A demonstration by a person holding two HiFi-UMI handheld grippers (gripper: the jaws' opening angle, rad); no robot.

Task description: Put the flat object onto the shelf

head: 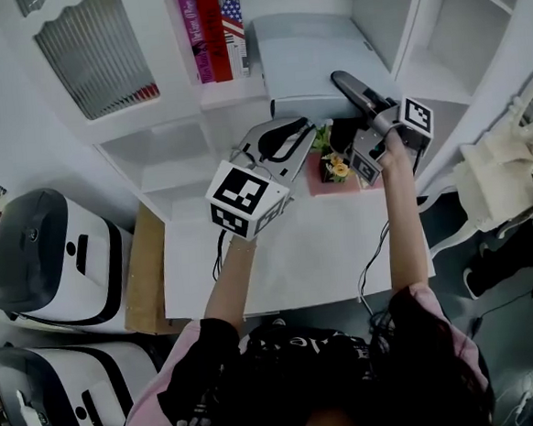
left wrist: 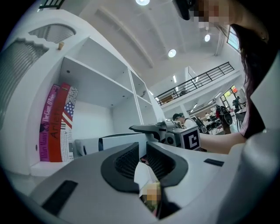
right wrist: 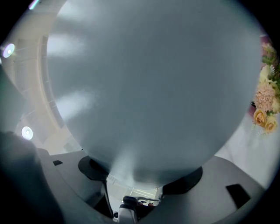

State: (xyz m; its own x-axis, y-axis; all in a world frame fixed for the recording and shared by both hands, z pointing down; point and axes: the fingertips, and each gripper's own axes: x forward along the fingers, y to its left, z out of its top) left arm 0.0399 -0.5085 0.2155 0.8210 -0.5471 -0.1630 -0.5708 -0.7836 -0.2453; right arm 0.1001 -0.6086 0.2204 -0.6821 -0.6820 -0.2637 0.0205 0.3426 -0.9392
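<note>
Flat grey box (head: 314,57) sits in the open compartment of the white shelf (head: 131,126), just right of the upright books (head: 211,28), with its near end sticking out toward us. We see the right gripper (head: 353,88) at that near end, and in its own view the box (right wrist: 144,87) fills nearly everything and runs down between the jaws, which clamp it. The left gripper (head: 284,146) hovers over the white table (head: 288,252), apart from the box, its jaws drawn to a narrow gap. Flowers (head: 334,161) stand between the two grippers
</note>
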